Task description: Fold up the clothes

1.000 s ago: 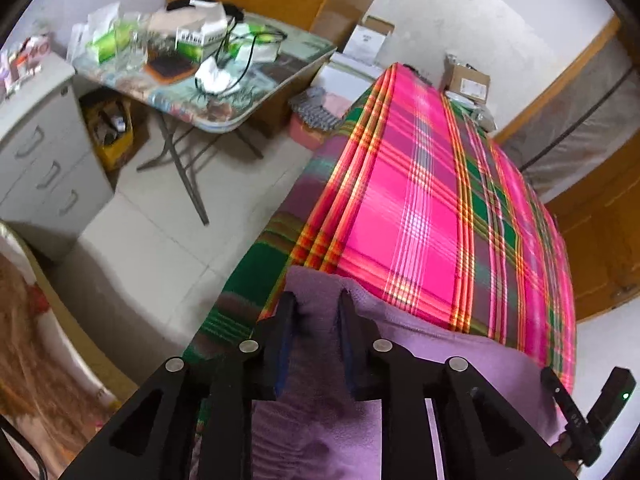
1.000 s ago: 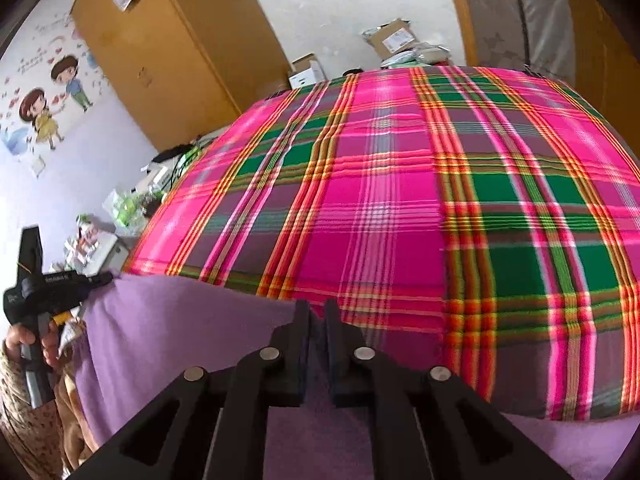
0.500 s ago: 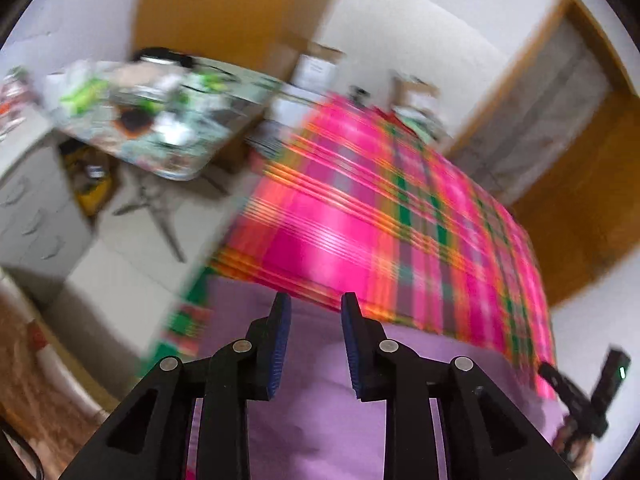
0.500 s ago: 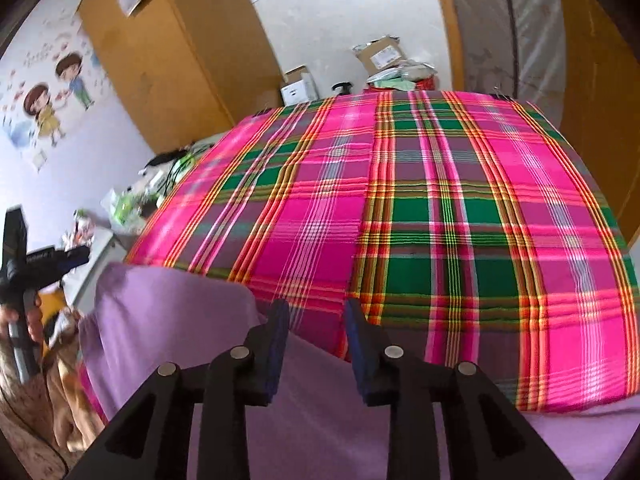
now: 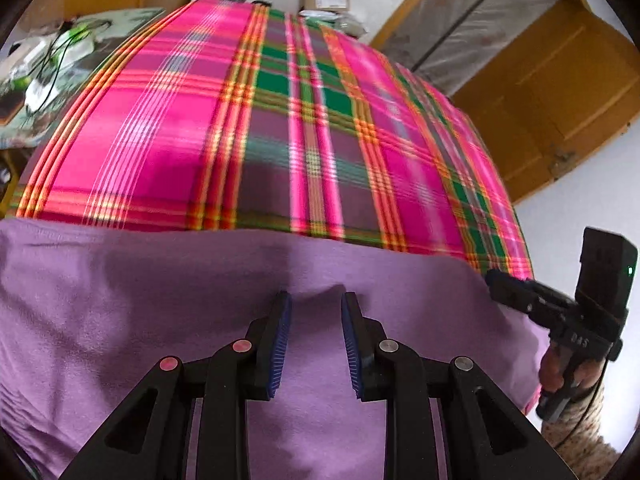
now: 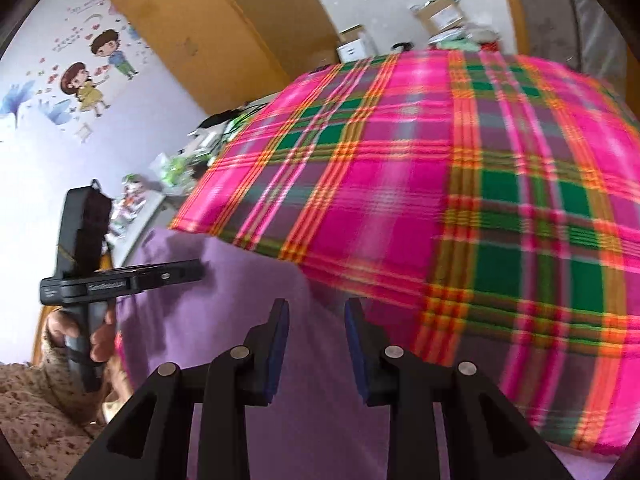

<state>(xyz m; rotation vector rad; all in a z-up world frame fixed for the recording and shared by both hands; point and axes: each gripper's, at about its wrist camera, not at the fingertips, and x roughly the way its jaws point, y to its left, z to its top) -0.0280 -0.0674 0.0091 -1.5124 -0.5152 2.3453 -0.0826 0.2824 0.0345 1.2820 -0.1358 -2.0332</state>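
Pink, green & orange plaid bedspread [image 5: 320, 128] fills most of both views, blurred. Lilac-purple knit garment [image 5: 120, 300] lies flat along bedspread's near edge, under both tools. Left black two-finger gripper [image 5: 316, 340] w/ blue pads: jaws apart, nothing between. Right black two-finger gripper [image 6: 316, 340]: same, released. Cartoon boy-and-girl wall sticker [image 6: 92, 72]. Lettering on gripper bodies too blurred to read.

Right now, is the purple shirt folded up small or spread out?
Spread out. The purple shirt lies wide and flat on the plaid blanket, under both open grippers' jaws. Whether it is already folded once, cannot tell.
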